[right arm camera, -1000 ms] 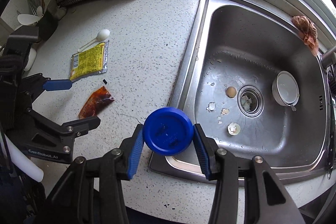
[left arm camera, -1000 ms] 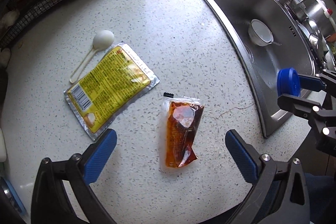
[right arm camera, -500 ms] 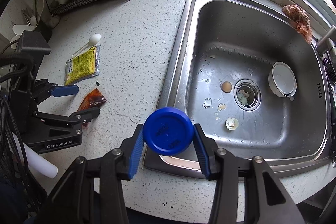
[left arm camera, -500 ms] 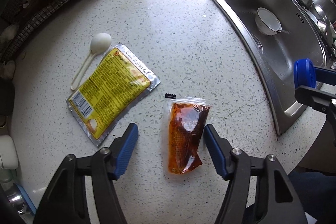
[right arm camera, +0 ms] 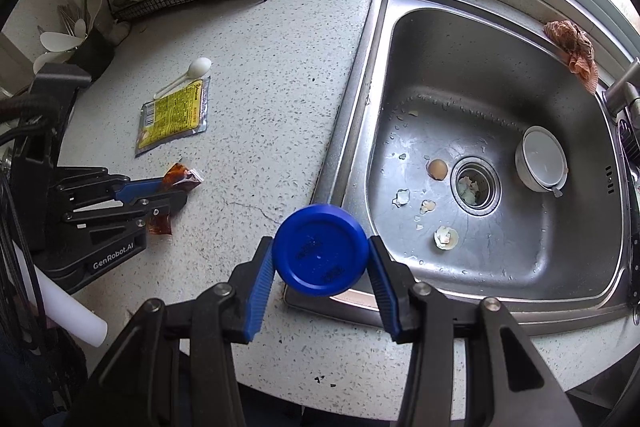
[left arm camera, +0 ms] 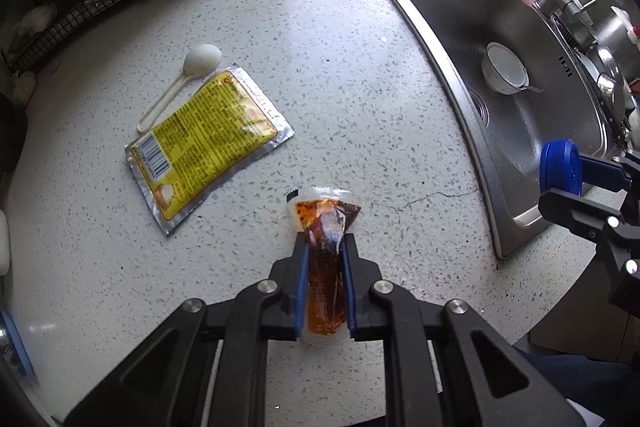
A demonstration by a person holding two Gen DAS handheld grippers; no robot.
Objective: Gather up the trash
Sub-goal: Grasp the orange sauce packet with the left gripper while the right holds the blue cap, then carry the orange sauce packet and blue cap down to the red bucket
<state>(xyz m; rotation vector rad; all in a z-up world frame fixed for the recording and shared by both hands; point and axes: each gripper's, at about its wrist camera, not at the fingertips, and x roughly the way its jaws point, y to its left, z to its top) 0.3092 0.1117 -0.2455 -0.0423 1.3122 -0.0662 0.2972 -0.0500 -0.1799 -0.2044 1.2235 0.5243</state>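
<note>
Left gripper closing, blue fingers pinched narrow on the red sauce sachet, upper end sticking out toward 12 o'clock over the speckled surface

At 10 o'clock, yellow packet flat, white spoon touching its far edge

Seen only from right wrist view: eggshell bits around the drain in the sink

Right gripper clamped on blue cap above the sink's near rim

Open surface between packet and sink; sachet's lower end hidden behind left gripper in right view
</note>
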